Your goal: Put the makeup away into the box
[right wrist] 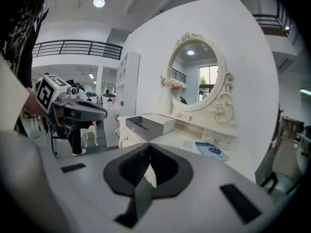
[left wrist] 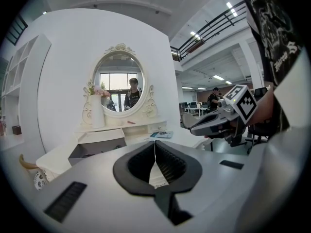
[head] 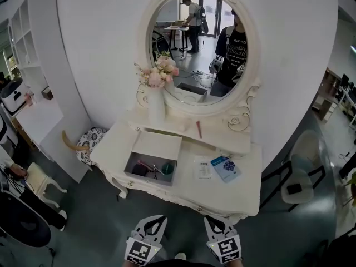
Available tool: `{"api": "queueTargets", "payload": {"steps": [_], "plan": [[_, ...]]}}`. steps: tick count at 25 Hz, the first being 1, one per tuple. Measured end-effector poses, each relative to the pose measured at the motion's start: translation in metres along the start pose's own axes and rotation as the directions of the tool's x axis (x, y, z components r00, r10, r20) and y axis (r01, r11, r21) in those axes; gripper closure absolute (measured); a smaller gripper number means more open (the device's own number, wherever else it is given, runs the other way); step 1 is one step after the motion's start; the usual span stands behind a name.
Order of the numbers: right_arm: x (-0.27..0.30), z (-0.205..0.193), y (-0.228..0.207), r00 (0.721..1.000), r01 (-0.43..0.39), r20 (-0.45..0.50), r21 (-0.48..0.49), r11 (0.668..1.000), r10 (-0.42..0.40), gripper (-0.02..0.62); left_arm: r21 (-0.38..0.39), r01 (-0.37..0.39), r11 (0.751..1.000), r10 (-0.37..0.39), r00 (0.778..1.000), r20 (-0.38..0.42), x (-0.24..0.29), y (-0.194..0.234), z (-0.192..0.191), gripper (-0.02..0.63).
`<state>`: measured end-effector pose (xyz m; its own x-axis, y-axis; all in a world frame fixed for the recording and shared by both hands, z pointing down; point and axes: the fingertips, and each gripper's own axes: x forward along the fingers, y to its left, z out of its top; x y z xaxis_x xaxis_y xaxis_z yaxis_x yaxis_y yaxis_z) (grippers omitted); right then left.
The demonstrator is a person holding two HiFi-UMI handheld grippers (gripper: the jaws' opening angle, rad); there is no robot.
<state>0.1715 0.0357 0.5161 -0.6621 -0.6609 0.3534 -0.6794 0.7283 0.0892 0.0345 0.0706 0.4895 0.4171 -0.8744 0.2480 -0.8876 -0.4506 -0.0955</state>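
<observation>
A grey open box lies on the left of the white dressing table, its lid folded back. Inside it lie a dark piece, a pink stick and a green round item. Another pink stick rests on the raised shelf under the oval mirror. My left gripper and right gripper hang side by side in front of the table's near edge, short of it. Both are shut, with nothing between the jaws. The box also shows in the right gripper view.
A blue booklet and a white leaflet lie right of the box. A white vase with pink flowers stands at the back left. A patterned stool is left of the table, a pale chair to its right, and white shelves at far left.
</observation>
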Motion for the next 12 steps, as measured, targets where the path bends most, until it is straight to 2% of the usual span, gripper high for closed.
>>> {"api": "queueTargets", "payload": {"steps": [12], "plan": [[0.063, 0.015, -0.004, 0.999, -0.01, -0.046, -0.021, 1.0, 0.009, 0.586, -0.038, -0.007, 0.999, 0.007, 1.0, -0.007, 0.026, 0.067, -0.007, 0.589]]}}
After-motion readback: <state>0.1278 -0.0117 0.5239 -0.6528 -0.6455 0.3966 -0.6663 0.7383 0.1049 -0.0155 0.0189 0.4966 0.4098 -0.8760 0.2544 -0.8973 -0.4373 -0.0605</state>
